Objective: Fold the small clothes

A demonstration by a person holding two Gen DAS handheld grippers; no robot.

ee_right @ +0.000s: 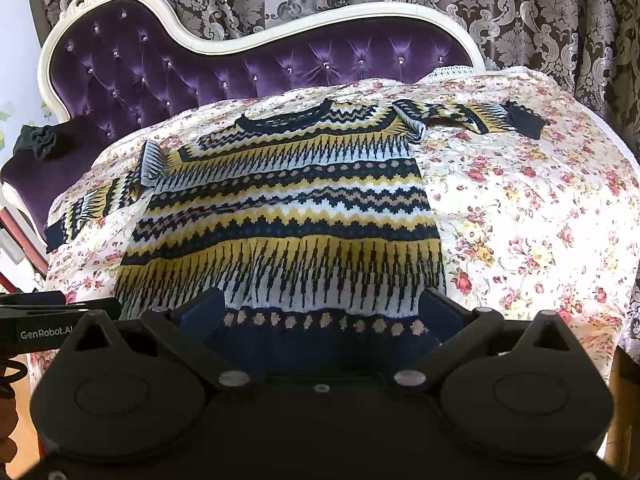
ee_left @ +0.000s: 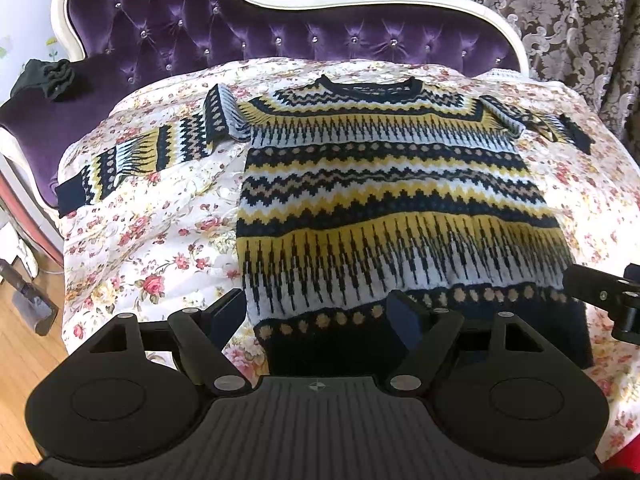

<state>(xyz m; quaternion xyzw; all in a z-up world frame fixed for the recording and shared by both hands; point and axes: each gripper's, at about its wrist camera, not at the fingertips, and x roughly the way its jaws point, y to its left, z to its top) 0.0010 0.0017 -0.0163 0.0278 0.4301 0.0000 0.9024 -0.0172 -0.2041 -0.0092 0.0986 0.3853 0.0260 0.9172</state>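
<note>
A small knitted sweater [ee_left: 384, 200] with navy, yellow and white zigzag bands lies flat, front up, on a floral quilt [ee_left: 160, 240], neck away from me. It also shows in the right wrist view [ee_right: 288, 216]. Its left sleeve [ee_left: 132, 160] lies stretched out to the left and its right sleeve [ee_right: 480, 118] to the right. My left gripper [ee_left: 318, 312] is open just above the hem's left part. My right gripper [ee_right: 320, 308] is open over the hem's right part. It shows at the right edge of the left wrist view [ee_left: 608, 292].
The quilt [ee_right: 520, 200] covers a purple tufted sofa [ee_left: 240, 32] with a white frame. A dark cloth [ee_left: 52, 76] lies on the sofa's left arm. Patterned curtains [ee_right: 520, 12] hang behind. Wooden floor [ee_left: 24, 352] lies at the lower left.
</note>
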